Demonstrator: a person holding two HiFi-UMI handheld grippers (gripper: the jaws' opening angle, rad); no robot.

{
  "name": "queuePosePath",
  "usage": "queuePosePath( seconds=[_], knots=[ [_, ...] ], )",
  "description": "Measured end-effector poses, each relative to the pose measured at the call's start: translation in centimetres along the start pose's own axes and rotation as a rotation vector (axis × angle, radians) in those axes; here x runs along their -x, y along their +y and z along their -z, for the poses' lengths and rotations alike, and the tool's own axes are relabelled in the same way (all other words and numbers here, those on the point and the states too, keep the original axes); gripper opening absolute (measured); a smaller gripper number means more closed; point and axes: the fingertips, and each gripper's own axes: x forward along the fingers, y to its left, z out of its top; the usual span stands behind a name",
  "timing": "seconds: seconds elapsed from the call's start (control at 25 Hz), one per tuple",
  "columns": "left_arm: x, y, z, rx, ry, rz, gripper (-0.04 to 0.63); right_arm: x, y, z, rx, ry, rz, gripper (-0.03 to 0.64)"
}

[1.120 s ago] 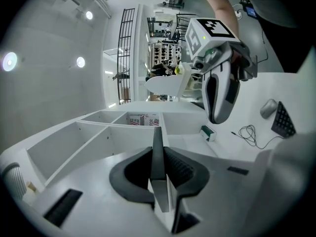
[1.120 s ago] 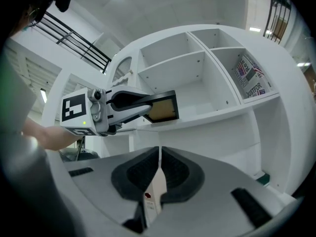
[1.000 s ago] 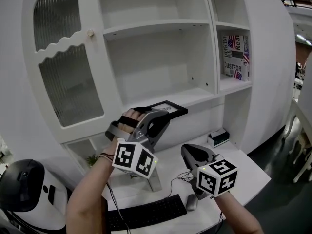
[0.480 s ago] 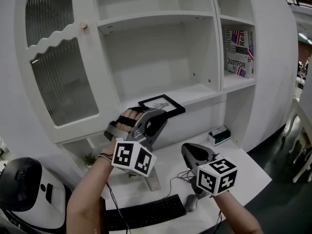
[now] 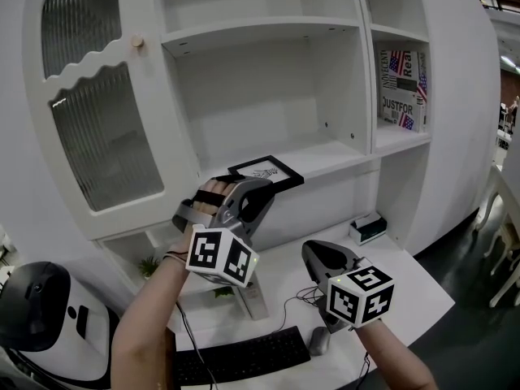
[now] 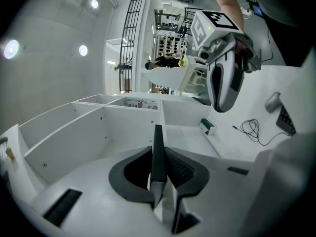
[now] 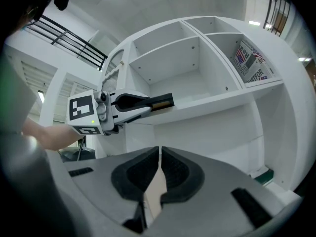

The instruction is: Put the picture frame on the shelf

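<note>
The black picture frame (image 5: 266, 171) with a pale print lies almost flat, level with the front edge of the cabinet's middle shelf (image 5: 329, 158). My left gripper (image 5: 249, 187) is shut on its near edge. In the left gripper view the frame (image 6: 158, 149) stands edge-on between the pads. The right gripper view shows the frame (image 7: 161, 101) sticking out of the left gripper (image 7: 143, 102) towards the shelf. My right gripper (image 5: 314, 252) hovers lower, over the desk, shut with nothing in it.
Books (image 5: 399, 88) stand in the right-hand compartment. A ribbed-glass cabinet door (image 5: 101, 140) is at the left. On the desk are a keyboard (image 5: 244, 354), a mouse (image 5: 318, 338), a cable and a small green box (image 5: 367, 227).
The left gripper has carried the frame slightly up and left, closer to the shelf edge. The right gripper has stayed where it was.
</note>
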Motion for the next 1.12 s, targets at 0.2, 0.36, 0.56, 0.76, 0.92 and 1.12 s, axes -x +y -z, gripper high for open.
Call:
queuePosePath(
  seconds=[0.2,0.36,0.56,0.76,0.92,1.12],
  knots=[
    [-0.3,-0.1,0.3,0.009,0.018,0.009,0.066,-0.2,-0.3,0.3,-0.001,0.006,-0.007,0.002],
    [-0.7,-0.3,0.6,-0.006,0.044,0.013,0.066,-0.3,-0.5,0.3,-0.004,0.008,-0.012,0.002],
    [-1.2,-0.3,1.1,-0.008,0.090,0.014,0.066,-0.3,-0.6,0.4,-0.007,0.008,-0.021,0.002],
    [-1.6,-0.5,1.7,-0.002,0.140,0.029,0.067,0.0,-0.5,0.5,-0.012,0.010,-0.029,0.002],
    [-2.0,-0.4,1.9,0.055,0.175,0.046,0.097,0.4,-0.8,0.4,-0.025,0.003,-0.031,0.002],
    [-1.3,-0.1,1.4,0.104,0.195,0.020,0.161,0.7,-0.4,0.4,-0.036,-0.003,-0.046,0.002]
  ],
)
